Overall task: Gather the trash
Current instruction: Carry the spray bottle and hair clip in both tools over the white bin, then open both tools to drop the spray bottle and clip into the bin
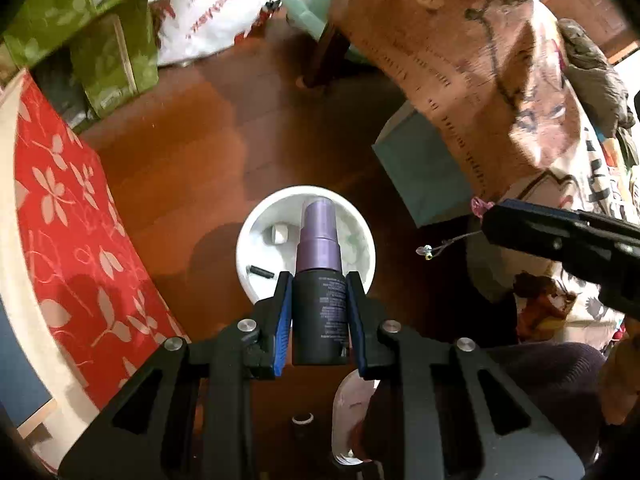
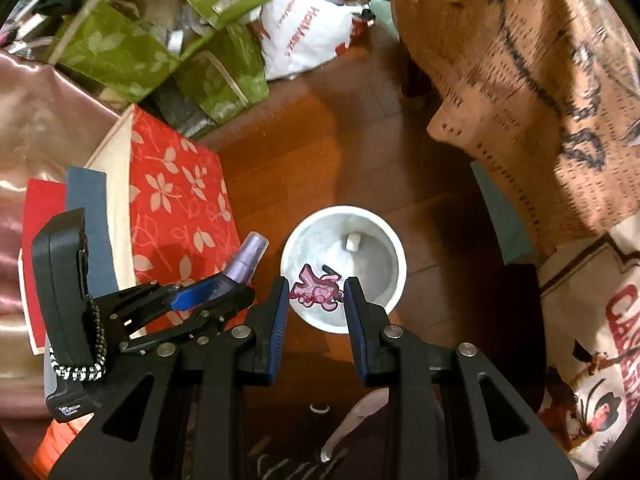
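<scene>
My left gripper (image 1: 319, 280) is shut on a dark spray bottle with a purple cap (image 1: 319, 276), held above a white round bin (image 1: 248, 236) on the wooden floor. The bin holds a small white piece (image 1: 279, 234) and a small black piece (image 1: 260, 271). In the right wrist view my right gripper (image 2: 317, 288) holds a pink charm (image 2: 316, 289) between its fingers, over the near rim of the bin (image 2: 394, 248). The charm's strap dangles from the right gripper (image 1: 486, 216) in the left wrist view. The left gripper and bottle (image 2: 244, 264) show at the left.
A red floral box (image 2: 180, 200) stands left of the bin, green floral bags (image 2: 160, 40) and a white plastic bag (image 2: 304, 36) behind it. A brown patterned cloth (image 2: 520, 80) hangs at the right, above a teal box (image 1: 424, 172).
</scene>
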`<control>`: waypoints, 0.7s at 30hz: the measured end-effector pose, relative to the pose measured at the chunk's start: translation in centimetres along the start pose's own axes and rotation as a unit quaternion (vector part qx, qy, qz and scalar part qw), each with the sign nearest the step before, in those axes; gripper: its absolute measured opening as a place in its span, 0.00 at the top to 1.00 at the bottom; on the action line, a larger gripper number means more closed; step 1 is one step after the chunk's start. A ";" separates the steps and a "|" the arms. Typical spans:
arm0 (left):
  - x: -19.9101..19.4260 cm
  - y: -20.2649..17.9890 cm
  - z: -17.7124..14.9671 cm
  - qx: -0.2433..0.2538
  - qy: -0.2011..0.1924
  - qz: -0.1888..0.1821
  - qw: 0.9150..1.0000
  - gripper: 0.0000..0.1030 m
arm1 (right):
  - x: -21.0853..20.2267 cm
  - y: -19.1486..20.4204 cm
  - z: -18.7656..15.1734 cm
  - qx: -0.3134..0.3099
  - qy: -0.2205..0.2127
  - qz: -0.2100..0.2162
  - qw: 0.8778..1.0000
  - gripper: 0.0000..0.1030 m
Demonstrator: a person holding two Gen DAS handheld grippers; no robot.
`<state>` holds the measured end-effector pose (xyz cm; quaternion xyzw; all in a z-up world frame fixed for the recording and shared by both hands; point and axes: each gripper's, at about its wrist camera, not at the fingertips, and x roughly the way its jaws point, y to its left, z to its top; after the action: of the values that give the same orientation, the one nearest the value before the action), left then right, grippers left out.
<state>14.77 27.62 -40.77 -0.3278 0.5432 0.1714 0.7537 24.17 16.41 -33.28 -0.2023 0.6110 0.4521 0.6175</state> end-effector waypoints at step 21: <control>0.9 -0.9 1.2 0.017 0.009 0.017 1.000 0.76 | 0.2 -1.0 0.4 0.006 0.005 -0.010 1.000 0.67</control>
<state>16.48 27.70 -41.14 -0.3066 0.5583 0.1720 0.7515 25.18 16.24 -33.75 -0.2068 0.6147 0.4409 0.6204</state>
